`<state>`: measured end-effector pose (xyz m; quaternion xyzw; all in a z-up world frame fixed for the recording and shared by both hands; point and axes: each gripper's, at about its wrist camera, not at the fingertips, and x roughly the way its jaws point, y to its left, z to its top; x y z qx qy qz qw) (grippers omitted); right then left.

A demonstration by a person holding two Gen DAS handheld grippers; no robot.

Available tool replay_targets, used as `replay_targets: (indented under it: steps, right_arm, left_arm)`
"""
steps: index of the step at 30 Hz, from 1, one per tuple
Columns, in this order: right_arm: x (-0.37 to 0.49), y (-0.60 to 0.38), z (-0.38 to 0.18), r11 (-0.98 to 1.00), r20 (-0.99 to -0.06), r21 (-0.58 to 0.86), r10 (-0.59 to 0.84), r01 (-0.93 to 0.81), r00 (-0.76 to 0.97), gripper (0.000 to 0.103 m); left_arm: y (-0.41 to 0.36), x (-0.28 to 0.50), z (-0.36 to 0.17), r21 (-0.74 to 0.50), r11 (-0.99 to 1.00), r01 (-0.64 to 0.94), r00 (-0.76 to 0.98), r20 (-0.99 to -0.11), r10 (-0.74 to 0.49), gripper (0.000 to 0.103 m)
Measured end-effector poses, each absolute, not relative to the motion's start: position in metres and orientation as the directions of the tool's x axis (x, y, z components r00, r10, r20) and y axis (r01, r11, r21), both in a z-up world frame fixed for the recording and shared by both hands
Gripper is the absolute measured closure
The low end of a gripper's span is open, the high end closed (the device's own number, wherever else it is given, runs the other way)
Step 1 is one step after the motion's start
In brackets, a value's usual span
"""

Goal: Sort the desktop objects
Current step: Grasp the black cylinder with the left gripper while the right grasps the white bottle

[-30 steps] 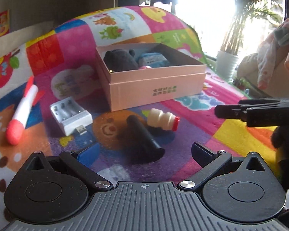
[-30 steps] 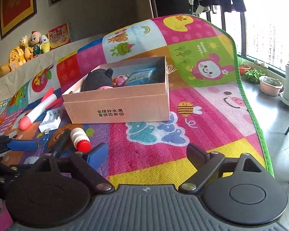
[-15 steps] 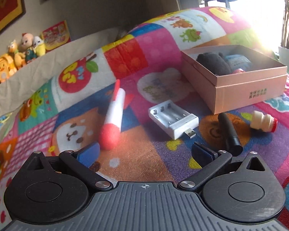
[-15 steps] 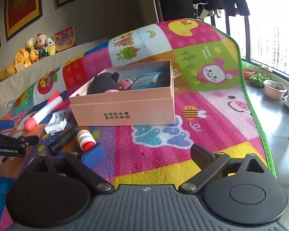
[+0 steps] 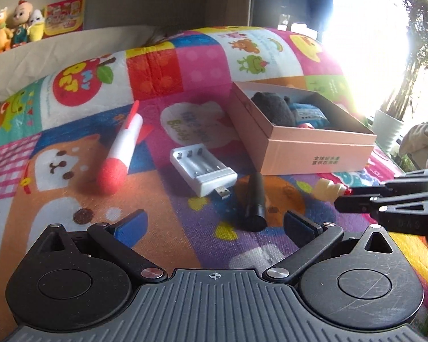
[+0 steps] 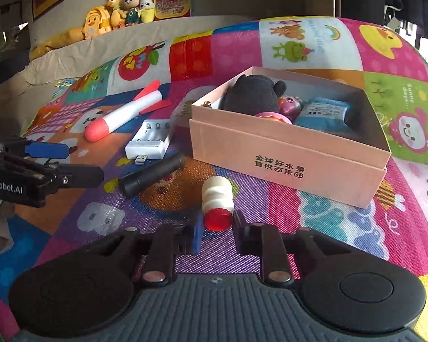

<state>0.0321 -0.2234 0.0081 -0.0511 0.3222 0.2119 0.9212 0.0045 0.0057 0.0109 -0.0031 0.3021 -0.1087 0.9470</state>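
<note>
A small cream bottle with a red cap (image 6: 217, 202) lies on the colourful play mat; my right gripper (image 6: 216, 228) has its jaws closed on the red cap. In the left wrist view the bottle (image 5: 329, 189) shows beside the right gripper (image 5: 356, 199). My left gripper (image 5: 214, 225) is open and empty above the mat, just in front of a black flashlight (image 5: 254, 199). The flashlight (image 6: 151, 177), a white battery charger (image 6: 151, 139) and a foam rocket (image 6: 125, 111) lie left of a pink open box (image 6: 288, 154).
The box holds a dark plush toy (image 6: 254, 94), a blue packet (image 6: 323, 115) and a small pink toy (image 6: 289, 105). Plush toys (image 6: 122, 10) line the ledge behind the mat. A potted plant (image 5: 393, 122) stands beyond the mat's right edge.
My right gripper moved down and left to the small bottle and closed on its red cap. The left gripper swung back to the right, facing the flashlight and charger.
</note>
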Motion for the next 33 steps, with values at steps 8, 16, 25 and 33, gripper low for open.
replay_targets:
  steps: [8, 16, 25, 33]
  right_arm:
    - [0.015, -0.253, 0.037, 0.912, -0.649, 0.040, 0.335, -0.408, 0.683, 0.082]
    - [0.023, -0.252, 0.030, 0.914, -0.671, 0.072, 0.340, -0.398, 0.659, 0.082]
    - [0.020, -0.249, 0.023, 0.916, -0.651, 0.074, 0.344, -0.395, 0.677, 0.082]
    - [0.005, -0.262, 0.013, 0.949, -0.574, 0.039, 0.277, -0.313, 0.770, 0.053]
  left_arm:
    - [-0.026, 0.016, 0.001, 0.120, 0.955, 0.271, 0.793, -0.590, -0.151, 0.000]
    - [-0.006, 0.034, -0.001, 0.249, 0.949, 0.195, 0.815, -0.580, -0.015, 0.000]
    - [0.031, 0.052, 0.002, 0.260, 0.965, 0.024, 0.821, -0.556, 0.129, 0.000]
    - [0.008, 0.030, 0.018, -0.090, 0.981, 0.171, 0.759, -0.623, -0.189, 0.000]
